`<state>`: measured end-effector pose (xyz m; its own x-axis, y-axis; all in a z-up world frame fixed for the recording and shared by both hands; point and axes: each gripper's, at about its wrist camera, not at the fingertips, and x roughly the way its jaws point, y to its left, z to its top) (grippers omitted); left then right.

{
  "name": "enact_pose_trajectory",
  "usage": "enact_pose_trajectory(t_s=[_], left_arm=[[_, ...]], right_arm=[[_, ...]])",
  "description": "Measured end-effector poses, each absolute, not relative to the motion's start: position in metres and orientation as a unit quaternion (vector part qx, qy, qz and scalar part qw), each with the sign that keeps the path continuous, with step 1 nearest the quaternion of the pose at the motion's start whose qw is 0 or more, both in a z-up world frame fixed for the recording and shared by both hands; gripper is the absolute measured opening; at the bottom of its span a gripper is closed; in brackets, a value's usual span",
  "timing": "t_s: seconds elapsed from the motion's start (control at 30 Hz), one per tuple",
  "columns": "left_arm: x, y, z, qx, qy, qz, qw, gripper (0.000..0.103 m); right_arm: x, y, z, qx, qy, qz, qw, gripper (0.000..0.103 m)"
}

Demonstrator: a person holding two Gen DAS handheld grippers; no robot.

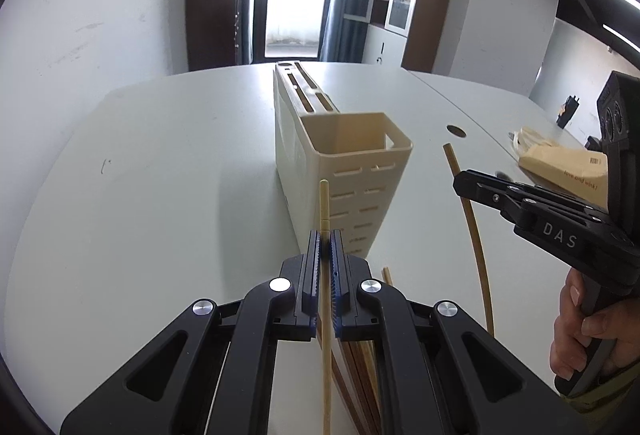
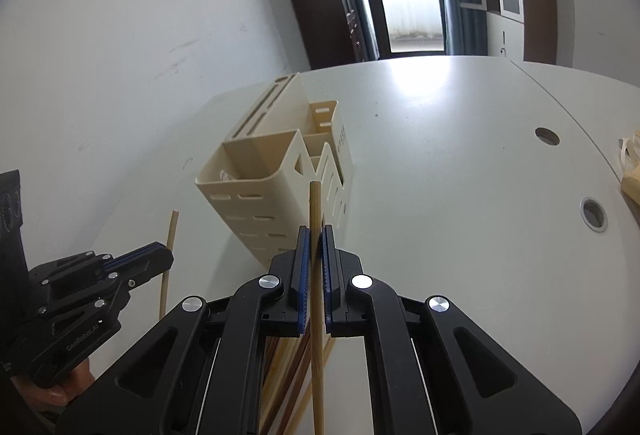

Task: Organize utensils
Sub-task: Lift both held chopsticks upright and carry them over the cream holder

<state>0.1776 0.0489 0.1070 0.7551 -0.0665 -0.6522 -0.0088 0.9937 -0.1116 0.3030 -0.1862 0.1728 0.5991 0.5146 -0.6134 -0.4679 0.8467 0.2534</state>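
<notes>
A cream utensil holder (image 1: 340,171) with slotted sides and an open cup stands on the white table (image 1: 160,163), also seen in the right wrist view (image 2: 260,195). My left gripper (image 1: 326,239) is shut on a pale chopstick (image 1: 325,207) that points up toward the holder's cup. My right gripper (image 2: 316,235) is shut on a tan chopstick (image 2: 315,207) just in front of the holder. Each gripper shows in the other's view: the right gripper (image 1: 460,177) with its chopstick (image 1: 472,227), the left gripper (image 2: 166,255) with its chopstick (image 2: 170,235). Several chopsticks (image 1: 360,375) lie on the table below.
A tan paper bag (image 1: 560,163) with white handles lies at the table's right. Cable holes (image 2: 592,213) sit in the tabletop (image 2: 440,155). A hand (image 1: 592,331) holds the right gripper's handle. A window door and cabinets stand beyond the table's far edge.
</notes>
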Motion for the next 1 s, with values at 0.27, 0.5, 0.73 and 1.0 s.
enact_pose_trajectory(t_s=[0.27, 0.5, 0.73, 1.0], left_arm=[[0.187, 0.051, 0.132, -0.062, 0.257, -0.025, 0.964, 0.004], [0.197, 0.05, 0.151, -0.059, 0.186, -0.045, 0.98, 0.004], [0.193, 0.055, 0.176, -0.069, 0.106, -0.052, 0.991, 0.004], [0.185, 0.048, 0.197, -0.065, 0.007, -0.049, 0.997, 0.004]], right_arm=[[0.303, -0.191, 0.198, 0.049, 0.276, 0.295, 0.913, 0.007], [0.309, -0.183, 0.216, 0.047, 0.201, 0.316, 0.926, 0.007], [0.314, -0.186, 0.234, 0.076, 0.128, 0.346, 0.926, 0.007], [0.306, -0.205, 0.254, 0.126, 0.02, 0.37, 0.92, 0.007]])
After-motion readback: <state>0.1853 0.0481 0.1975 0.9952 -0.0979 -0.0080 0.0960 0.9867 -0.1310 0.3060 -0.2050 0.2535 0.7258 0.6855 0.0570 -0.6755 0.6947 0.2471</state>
